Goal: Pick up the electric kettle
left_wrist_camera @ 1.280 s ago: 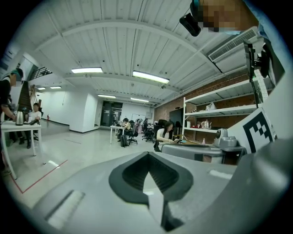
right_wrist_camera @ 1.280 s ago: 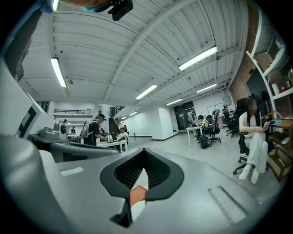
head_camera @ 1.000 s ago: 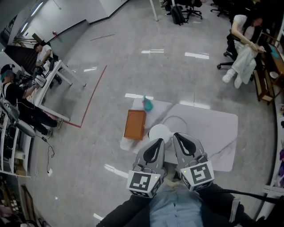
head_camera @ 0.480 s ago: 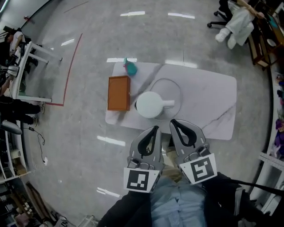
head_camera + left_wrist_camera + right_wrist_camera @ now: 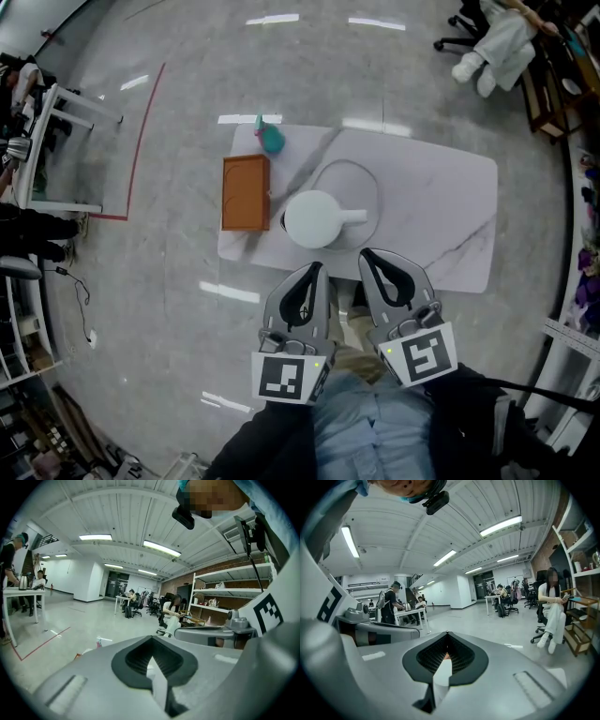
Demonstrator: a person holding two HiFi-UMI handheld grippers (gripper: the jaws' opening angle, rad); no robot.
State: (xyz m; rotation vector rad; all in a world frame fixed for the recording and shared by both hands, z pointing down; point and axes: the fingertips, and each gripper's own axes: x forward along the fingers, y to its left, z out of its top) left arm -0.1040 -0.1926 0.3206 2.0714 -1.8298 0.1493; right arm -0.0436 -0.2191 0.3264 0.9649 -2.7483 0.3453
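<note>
kettle [image 5: 314, 218]: white, upright on the table [image 5: 441, 216] near its front edge, handle pointing right; seen from straight above, so only lid and handle show.
cord [image 5: 361, 169]: thin loop lying behind the kettle; far end hard to trace.
left gripper [image 5: 312, 277]: jaws pressed together, nothing between; tips short of the kettle, not touching.
right gripper [image 5: 373, 265]: jaws pressed together, empty; tips just in front of the handle, apart from it.
box [image 5: 246, 192]: brown, just beside the kettle on its left.
teal item [image 5: 272, 138]: far left corner of the table, too small to identify.
hidden: table's front edge partly covered by both grippers; in both gripper views, kettle blocked by the grey gripper bodies.
</note>
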